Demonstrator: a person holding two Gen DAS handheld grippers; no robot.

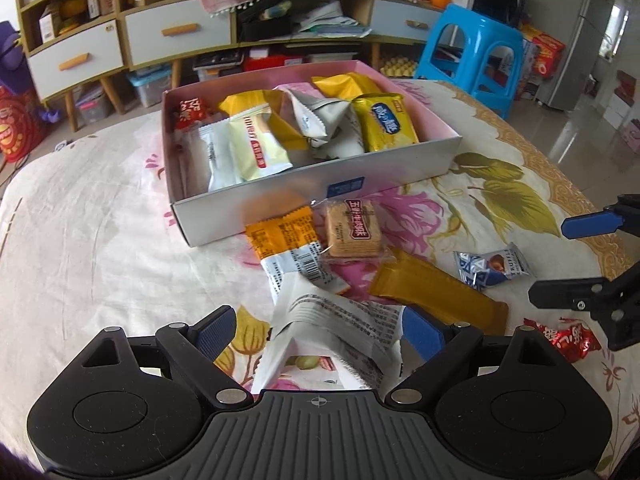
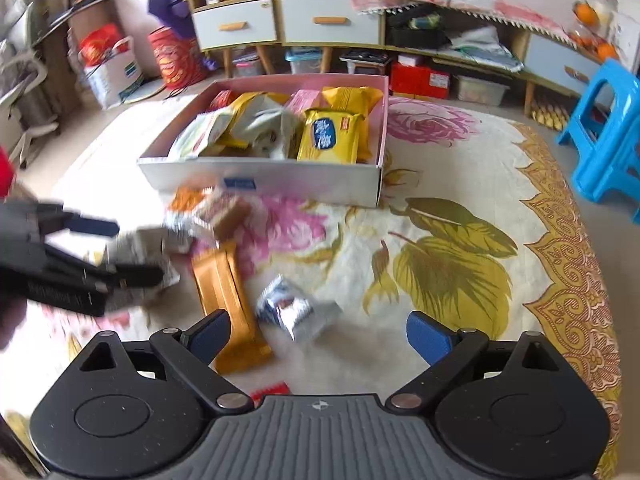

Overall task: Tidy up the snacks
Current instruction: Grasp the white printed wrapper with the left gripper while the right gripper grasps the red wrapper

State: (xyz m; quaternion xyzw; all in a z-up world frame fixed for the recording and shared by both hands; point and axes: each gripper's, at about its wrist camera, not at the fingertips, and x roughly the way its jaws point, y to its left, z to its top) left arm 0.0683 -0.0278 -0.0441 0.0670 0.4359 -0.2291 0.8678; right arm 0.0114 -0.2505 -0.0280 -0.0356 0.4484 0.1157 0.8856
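A white box [image 1: 320, 196] with a pink inside holds several snack packets; it also shows in the right wrist view [image 2: 280, 182]. In front of it lie an orange-and-white packet [image 1: 288, 248], a wrapped biscuit [image 1: 352, 232], an orange bar [image 1: 432, 292], a blue-and-white candy [image 1: 494, 266] and a red candy [image 1: 572, 338]. My left gripper [image 1: 320, 332] stands open around a white printed packet [image 1: 332, 320] without pressing it. My right gripper [image 2: 320, 334] is open just behind the blue-and-white candy [image 2: 296, 312], with the orange bar [image 2: 228, 308] beside its left finger.
A flowered cloth [image 1: 100, 220] covers the table. A blue plastic stool [image 1: 468, 48] stands beyond the table's far right edge. A low cabinet with drawers [image 1: 180, 36] runs along the back wall. Each gripper shows in the other's view, right [image 1: 548, 260] and left [image 2: 140, 251].
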